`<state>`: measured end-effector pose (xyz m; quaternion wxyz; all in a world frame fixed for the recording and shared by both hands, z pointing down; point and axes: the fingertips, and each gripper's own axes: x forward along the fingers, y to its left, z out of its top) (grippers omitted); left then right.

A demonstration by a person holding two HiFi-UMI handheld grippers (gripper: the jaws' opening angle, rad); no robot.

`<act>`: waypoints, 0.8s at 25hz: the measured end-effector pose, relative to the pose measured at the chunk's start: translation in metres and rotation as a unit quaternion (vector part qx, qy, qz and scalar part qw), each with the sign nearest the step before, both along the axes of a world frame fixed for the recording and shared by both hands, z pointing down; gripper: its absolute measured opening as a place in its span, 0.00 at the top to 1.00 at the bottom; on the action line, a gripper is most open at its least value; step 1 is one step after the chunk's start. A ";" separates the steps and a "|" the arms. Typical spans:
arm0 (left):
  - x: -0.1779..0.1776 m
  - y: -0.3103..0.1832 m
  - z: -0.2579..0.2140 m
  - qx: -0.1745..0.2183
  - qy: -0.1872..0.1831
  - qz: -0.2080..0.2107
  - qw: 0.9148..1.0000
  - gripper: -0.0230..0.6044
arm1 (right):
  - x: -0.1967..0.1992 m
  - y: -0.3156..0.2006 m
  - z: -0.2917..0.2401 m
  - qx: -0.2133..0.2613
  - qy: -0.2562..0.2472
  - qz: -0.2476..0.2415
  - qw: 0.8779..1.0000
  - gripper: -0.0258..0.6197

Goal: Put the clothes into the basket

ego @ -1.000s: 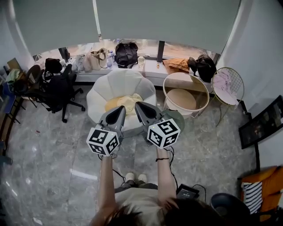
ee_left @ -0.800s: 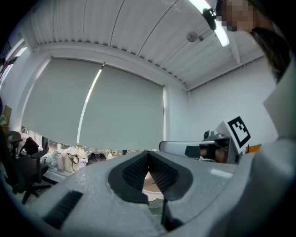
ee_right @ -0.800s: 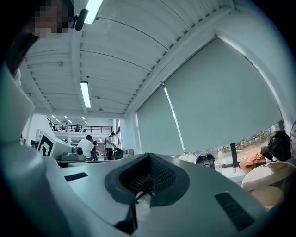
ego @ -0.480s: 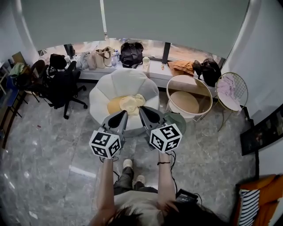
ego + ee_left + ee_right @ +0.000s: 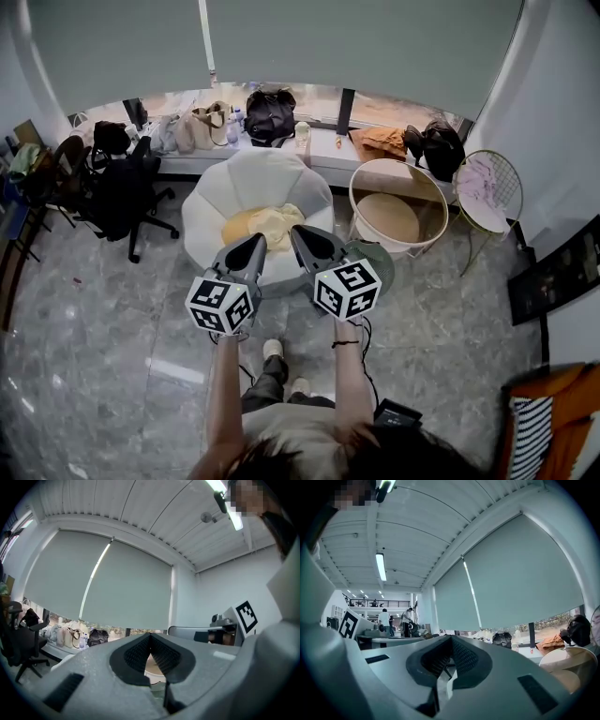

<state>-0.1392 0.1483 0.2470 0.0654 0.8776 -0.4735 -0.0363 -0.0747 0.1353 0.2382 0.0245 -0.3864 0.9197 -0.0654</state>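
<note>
One foot [image 5: 273, 349] now stepped forward. Left gripper [image 5: 257, 242], right gripper [image 5: 298, 234]: jaws closed, empty, near chair [image 5: 253, 173] front edge. Yellow clothes [image 5: 264, 223] on seat; basket [image 5: 389, 214] beside chair.

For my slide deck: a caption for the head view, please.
Left gripper and right gripper, both shut, hover near yellow clothes on a white beanbag chair; round basket beside it.

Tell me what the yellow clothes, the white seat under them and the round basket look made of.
Yellow clothes: soft matte fabric, crumpled in folds. White seat: probably padded upholstery, matte, with puffy lobes. Round basket: thin pale wall, perhaps metal or plastic, tan base; too small to tell.
</note>
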 end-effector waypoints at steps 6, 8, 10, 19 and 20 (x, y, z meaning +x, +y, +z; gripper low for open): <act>-0.016 -0.046 0.006 -0.011 0.015 0.010 1.000 0.95 | -0.016 -0.039 0.009 -0.010 0.006 0.011 1.000 0.95; -0.016 -0.063 0.008 -0.014 0.018 0.018 1.000 0.95 | -0.018 -0.054 0.012 -0.014 0.008 0.017 1.000 0.95; -0.013 -0.079 0.011 -0.017 0.017 0.030 0.999 0.95 | -0.017 -0.069 0.014 -0.018 0.005 0.024 1.000 0.95; -0.027 -0.133 0.018 -0.022 0.024 0.048 0.998 0.95 | -0.026 -0.122 0.025 -0.030 0.008 0.052 0.998 0.95; -0.030 -0.137 0.017 -0.022 0.026 0.048 0.998 0.95 | -0.029 -0.126 0.025 -0.030 0.010 0.052 0.998 0.95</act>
